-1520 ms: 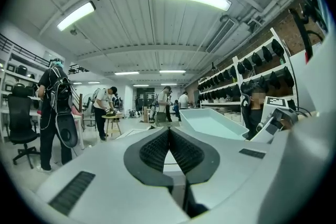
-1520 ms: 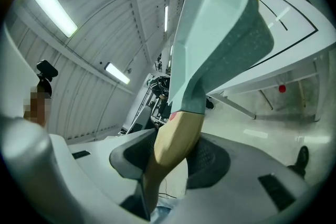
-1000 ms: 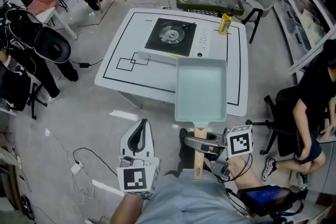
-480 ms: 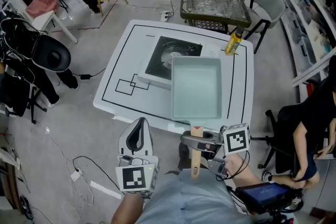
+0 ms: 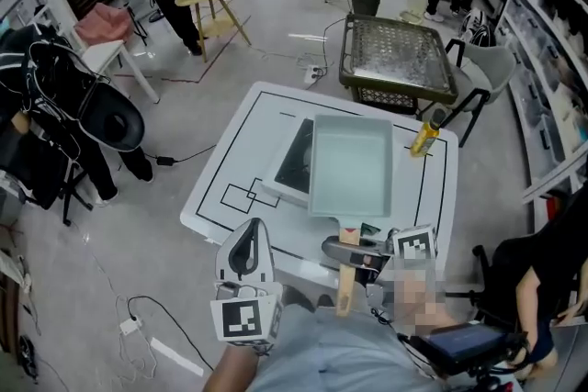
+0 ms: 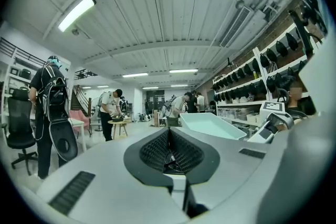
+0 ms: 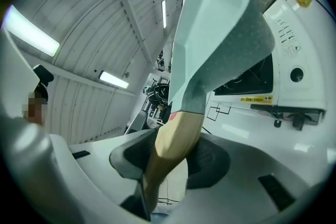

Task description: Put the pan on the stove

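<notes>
Light-grey moulded plastic left gripper point(image 5: 248, 232), right gripper point(image 5: 355, 249) same. Black ribbed linings inside jaws. White left cube with black square markers point(image 5: 246, 319), matching right cube point(image 5: 415, 246). Pale blue-grey shirt point(image 5: 322, 355).

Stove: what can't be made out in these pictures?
- Burner: in the head view, the pan covers it and most of the stove.
- Pan-to-stove contact: the head view looks from above, so I cannot tell.
- Stove's front label: in the right gripper view, it is too small to read.
</notes>
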The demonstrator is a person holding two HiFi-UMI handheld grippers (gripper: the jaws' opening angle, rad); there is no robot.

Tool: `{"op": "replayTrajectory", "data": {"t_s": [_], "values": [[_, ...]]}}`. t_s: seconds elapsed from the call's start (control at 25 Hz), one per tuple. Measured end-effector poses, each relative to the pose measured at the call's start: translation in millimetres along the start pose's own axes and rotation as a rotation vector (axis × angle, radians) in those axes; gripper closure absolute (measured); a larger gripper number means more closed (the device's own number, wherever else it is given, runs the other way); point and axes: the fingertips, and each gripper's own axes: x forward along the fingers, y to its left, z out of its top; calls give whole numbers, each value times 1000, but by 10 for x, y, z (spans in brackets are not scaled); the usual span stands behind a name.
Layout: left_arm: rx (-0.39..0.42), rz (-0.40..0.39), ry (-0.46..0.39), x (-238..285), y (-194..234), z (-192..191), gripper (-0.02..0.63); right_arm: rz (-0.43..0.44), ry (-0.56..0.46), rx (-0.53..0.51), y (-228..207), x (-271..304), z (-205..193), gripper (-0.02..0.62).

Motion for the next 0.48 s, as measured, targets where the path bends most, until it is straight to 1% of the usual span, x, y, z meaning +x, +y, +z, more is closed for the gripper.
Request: {"op": "replayTrajectory", "data": {"t_s": [0.24, 0.32, 0.48], "values": [[-14, 3, 1, 227, 247, -81, 588, -6, -8, 1, -103, 248, 223, 417], [-16, -14, 8, 377, 314, -120, 588, -15, -14, -6, -163, 344, 321, 417], [-12, -62, 26, 686, 462, -182, 588, -37, -32, 36, -332, 514, 479, 417]]}}
